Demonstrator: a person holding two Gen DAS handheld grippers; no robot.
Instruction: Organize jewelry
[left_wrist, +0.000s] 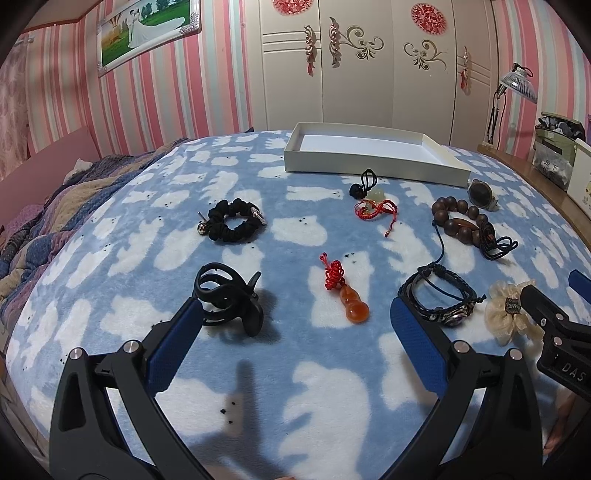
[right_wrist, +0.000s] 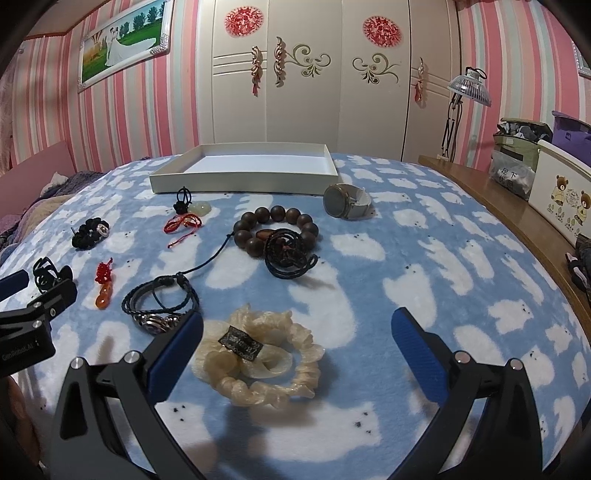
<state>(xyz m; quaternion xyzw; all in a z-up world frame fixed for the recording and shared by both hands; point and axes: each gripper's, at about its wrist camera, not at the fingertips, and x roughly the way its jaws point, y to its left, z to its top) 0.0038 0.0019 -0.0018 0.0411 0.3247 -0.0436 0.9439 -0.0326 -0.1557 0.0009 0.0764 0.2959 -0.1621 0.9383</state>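
Two grippers hover over a blue blanket (right_wrist: 369, 258) printed with white bears, both with jaws spread wide and holding nothing. At twelve o'clock on the blanket lies a shallow white box tray (right_wrist: 236, 182), its white floor bare, with all the jewelry outside it.

The left gripper (left_wrist: 295, 325) has a black claw hair clip (left_wrist: 229, 299) touching its left finger, an orange gourd pendant (left_wrist: 352, 304) with a red knot between the fingers, and a black braided bracelet (left_wrist: 439, 295) by its right finger. The right gripper (right_wrist: 297, 343) frames a cream scrunchie (right_wrist: 258, 362) with a dark tag, lying between its fingers.

Toward the tray from there sits a brown wooden bead bracelet (right_wrist: 277, 225) with a coiled black cord (right_wrist: 290, 254) overlapping its near side. At two o'clock from it, a wristwatch (right_wrist: 345, 203) rests just beside the tray's right corner. At ten o'clock lie a black scrunchie (right_wrist: 88, 232), a red string bracelet (right_wrist: 183, 223), and a pale jade charm (right_wrist: 199, 207) on a black knot, near the tray's front wall.
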